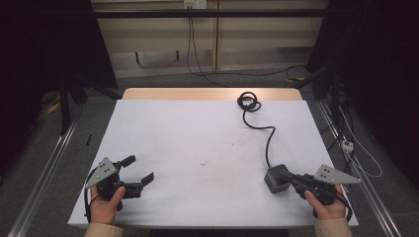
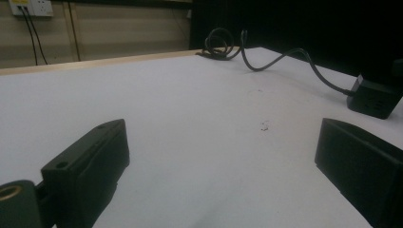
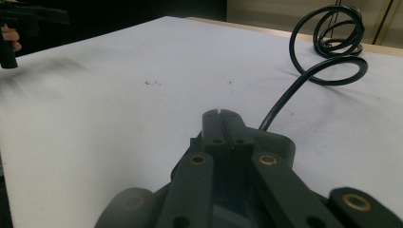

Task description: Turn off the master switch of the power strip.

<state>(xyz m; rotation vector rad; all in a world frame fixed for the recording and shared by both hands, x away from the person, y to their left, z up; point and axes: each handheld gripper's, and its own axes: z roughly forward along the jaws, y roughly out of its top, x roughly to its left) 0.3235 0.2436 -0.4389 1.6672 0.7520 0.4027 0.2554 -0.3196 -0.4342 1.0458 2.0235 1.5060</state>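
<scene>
Dim room, evenly lit white table top; no glare.
Surroundings fall to near black at both sides in the high view. Soft shadows lie beneath the left gripper. In both gripper views the near jaws are blurred and underexposed; the far cable stays fairly sharp.

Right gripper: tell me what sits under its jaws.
The right gripper, jaws shut together, lies over a dark grey power block whose black cable runs to a coil. The block's top beneath the jaws is hidden.

Lab: white test table, dark curtains, floor rails.
</scene>
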